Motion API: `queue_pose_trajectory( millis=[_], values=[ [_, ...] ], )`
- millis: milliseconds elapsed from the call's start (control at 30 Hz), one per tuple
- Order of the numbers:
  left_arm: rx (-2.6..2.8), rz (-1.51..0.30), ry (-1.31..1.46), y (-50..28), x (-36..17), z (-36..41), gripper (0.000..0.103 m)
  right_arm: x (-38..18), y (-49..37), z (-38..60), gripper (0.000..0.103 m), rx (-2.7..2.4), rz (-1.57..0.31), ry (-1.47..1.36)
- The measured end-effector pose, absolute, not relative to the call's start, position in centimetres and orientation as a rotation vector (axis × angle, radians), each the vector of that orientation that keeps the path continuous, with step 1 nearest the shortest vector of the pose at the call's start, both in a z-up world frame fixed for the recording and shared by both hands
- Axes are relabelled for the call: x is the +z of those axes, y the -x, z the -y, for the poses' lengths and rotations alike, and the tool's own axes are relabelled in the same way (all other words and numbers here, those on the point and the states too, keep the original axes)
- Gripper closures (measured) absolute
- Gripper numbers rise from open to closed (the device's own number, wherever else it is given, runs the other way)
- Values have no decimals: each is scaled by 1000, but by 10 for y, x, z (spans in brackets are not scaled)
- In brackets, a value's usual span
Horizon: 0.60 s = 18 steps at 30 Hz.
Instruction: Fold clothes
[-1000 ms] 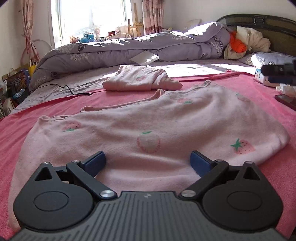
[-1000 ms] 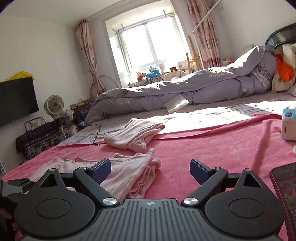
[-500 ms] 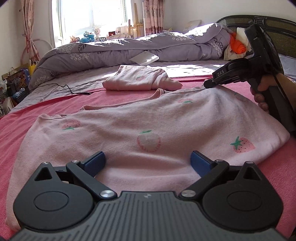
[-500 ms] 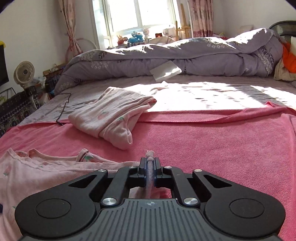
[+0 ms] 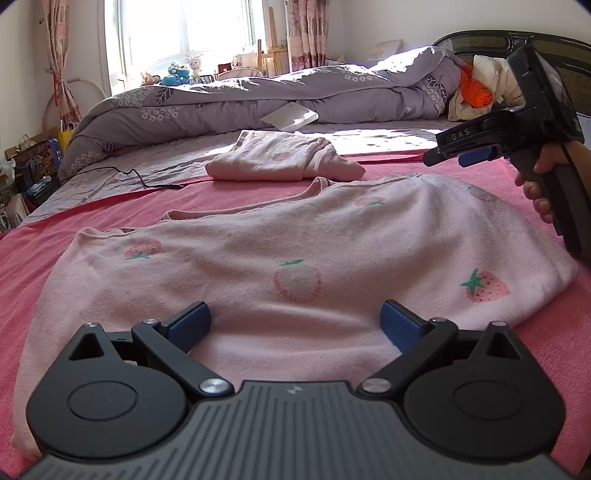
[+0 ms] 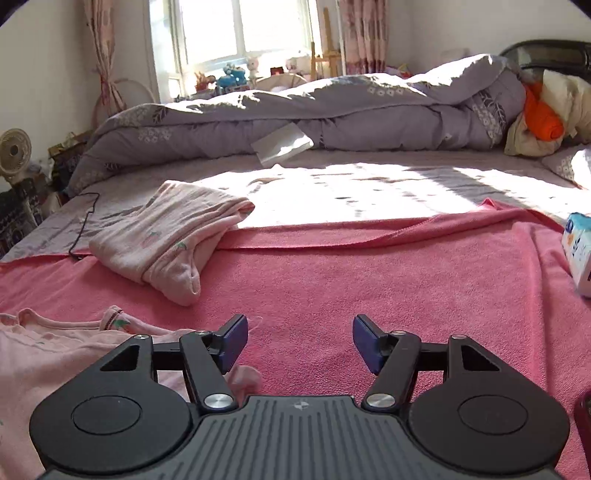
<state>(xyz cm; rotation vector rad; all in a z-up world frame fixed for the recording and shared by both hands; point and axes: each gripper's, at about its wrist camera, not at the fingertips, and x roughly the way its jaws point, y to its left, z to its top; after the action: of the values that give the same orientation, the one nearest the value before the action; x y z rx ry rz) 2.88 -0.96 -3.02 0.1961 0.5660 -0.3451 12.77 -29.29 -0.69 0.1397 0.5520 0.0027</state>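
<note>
Left gripper (image 5: pixel 295 319) in the foreground of its own view, jaws spread wide with nothing between them, poised low over the near hem of the pink strawberry-print garment (image 5: pixel 295 258); garment spread flat on the pink blanket (image 5: pixel 110 210) covering the near part of the bed; right gripper (image 6: pixel 300 339) at the garment's far right edge, held in a person's hand (image 5: pixel 543 181), jaws parted, having just been opening, with only bare blanket visible between the blue pads (image 6: pixel 236 341); a small fold of the garment's cloth lying just under and beside its left pad, whether touching it cannot be told; in the left wrist view the same gripper appears from the side above the garment's right shoulder area; beyond the garment, a second pink garment (image 5: pixel 280 162), already folded, resting across the blanket's far edge and the grey sheet; a black cable (image 5: pixel 125 173) on the sheet to its left; a tissue pack (image 6: pixel 578 254) at the blanket's right edge; farther back, a rolled purple duvet (image 5: pixel 258 99) along the bed, and a sunlit window (image 6: pixel 236 29) behind.
</note>
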Motion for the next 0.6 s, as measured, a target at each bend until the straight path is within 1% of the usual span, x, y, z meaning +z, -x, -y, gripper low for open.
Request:
queue_pose_trajectory(
  millis=[133,200,300,367,433,467,533,600],
  values=[
    [-345,-567,-195,-29,-30,9,3,17,-88,254,41,265,-485,-94],
    [-344,-568,-195,-30,-30,10,3,17,-72,228,43,407,-504,-26],
    [-345,-569,-192,-29,-30,9,3,-2,-61,196,44,473,-578,103],
    [-344,-570,-192,-29,-30,9,3,-21,-61,194,43,458,-618,148],
    [-344,-570,-190,-29,-30,9,3,-22,-57,203,43,468,-616,122],
    [-344,-570,-188,-29,-30,9,3,-17,-51,207,45,447,-611,122],
    [-343,-571,-186,-29,-30,9,2,-4,-32,213,45,410,-569,132],
    [-341,-571,-186,-29,-30,9,2,7,-9,223,41,411,-503,142]
  ],
)
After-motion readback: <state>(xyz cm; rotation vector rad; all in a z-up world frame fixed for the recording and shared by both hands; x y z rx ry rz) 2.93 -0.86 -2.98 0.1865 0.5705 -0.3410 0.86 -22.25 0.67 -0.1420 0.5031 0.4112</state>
